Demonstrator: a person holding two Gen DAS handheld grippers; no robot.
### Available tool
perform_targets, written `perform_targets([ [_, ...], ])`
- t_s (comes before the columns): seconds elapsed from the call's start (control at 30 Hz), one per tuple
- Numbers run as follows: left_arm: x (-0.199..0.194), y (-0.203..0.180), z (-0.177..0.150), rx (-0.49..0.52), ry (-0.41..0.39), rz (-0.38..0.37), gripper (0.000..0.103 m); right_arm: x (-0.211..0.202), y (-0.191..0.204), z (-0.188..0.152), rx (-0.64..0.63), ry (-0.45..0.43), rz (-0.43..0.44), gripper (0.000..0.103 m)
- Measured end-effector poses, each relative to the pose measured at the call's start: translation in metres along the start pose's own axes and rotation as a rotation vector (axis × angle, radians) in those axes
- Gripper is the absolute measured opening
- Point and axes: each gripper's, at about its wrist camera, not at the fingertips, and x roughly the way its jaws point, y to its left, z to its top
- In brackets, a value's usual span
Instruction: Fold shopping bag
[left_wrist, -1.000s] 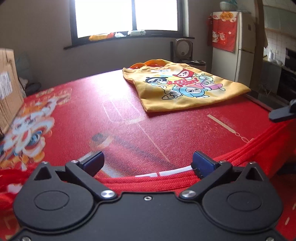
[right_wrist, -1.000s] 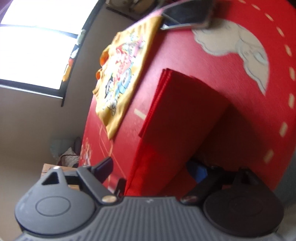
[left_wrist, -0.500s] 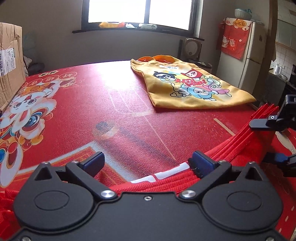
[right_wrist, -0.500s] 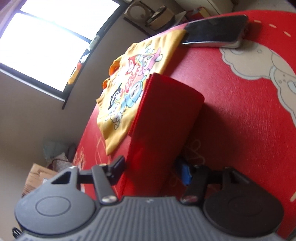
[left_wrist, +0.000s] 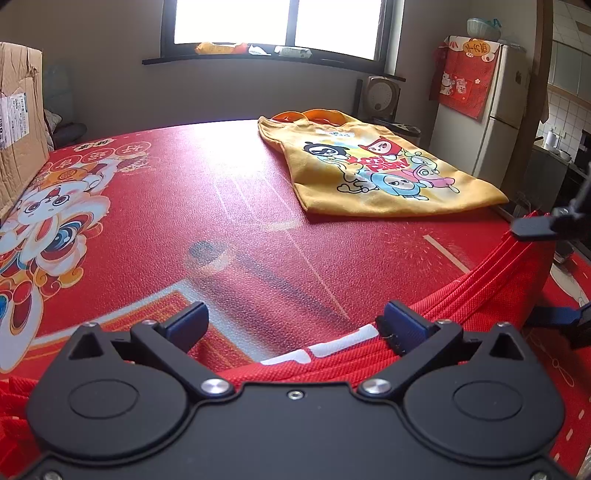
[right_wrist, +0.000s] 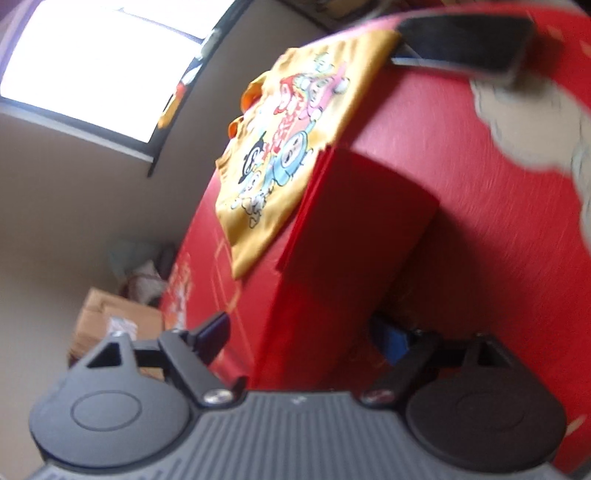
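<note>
While the right claw (right_wrist: 299, 336) is opening around the folded red woven shopping bag (right_wrist: 354, 236) and the left claw (left_wrist: 295, 323) gapes, pleats may spring apart.

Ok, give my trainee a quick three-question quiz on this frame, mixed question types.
1. True or false: the yellow cartoon bag lies flat on the table.
2. Which bag sits between the right gripper fingers: (a) red bag, (b) yellow?
3. What lies beyond the yellow bag's far corner in the right wrist view?

Key: 1 true. 2 (a); the jaws are opening around it. 3 a dark phone.
</note>
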Motion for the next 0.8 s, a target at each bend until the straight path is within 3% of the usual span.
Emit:
perform_targets([
  [0.13, 0.001, -0.001, 0.0, -0.002, 0.002, 0.008, 0.102, 0.01, 0.021, -0.016, -0.085, -0.076, -0.064, 0.087],
  [0.17, 0.001, 0.0, 0.0, -0.004, 0.002, 0.012, 0.101, 0.012, 0.025, -0.02, -0.095, -0.101, -0.088, 0.078],
  [0.2, 0.001, 0.0, 0.0, -0.008, 0.001, 0.016, 0.1, 0.014, 0.027, -0.022, -0.104, -0.117, -0.114, 0.059],
  [0.23, 0.001, 0.001, 0.0, -0.014, 0.0, 0.019, 0.1, 0.017, 0.028, -0.022, -0.107, -0.123, -0.127, 0.056],
  [0.5, 0.0, 0.002, 0.0, -0.014, -0.003, 0.02, 0.1, 0.019, 0.02, -0.022, -0.104, -0.122, -0.097, 0.044],
  [0.8, -0.004, 0.0, -0.001, -0.009, -0.032, 0.023, 0.102, 0.014, 0.017, -0.023, -0.149, -0.139, -0.055, 0.04],
])
